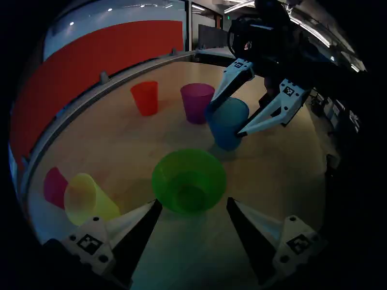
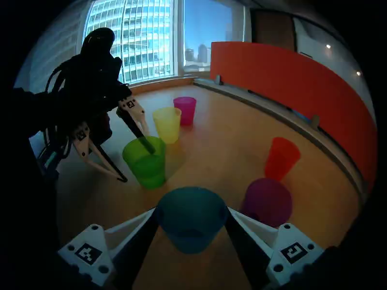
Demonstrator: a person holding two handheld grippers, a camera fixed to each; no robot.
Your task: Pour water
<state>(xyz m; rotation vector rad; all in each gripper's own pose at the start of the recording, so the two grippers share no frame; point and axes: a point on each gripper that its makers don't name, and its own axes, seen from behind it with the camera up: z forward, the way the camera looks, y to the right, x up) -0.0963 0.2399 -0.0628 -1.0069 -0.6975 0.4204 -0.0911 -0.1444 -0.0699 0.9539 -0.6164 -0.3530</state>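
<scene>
Grasp step in hand: right tongs (image 2: 191, 212) clasp the teal translucent plastic cup (image 2: 191, 227) upright on the wooden desk (image 1: 271, 174), while left tongs (image 1: 192, 202) bracket the green translucent plastic cup (image 1: 188, 181), contact undeterminable; next move likely requires lifting teal and tilting it over green.

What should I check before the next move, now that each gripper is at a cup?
1. Right gripper grips the blue cup: ok, both fingers press on its sides.
2. Left gripper grips the green cup: not ok, its fingers stand open around the cup.
3. Water in the blue cup: cannot tell.
4. Green cup upright, mouth open: ok.
5. Free room around the blue cup: probably not ok, the purple cup stands close beside one finger.
</scene>
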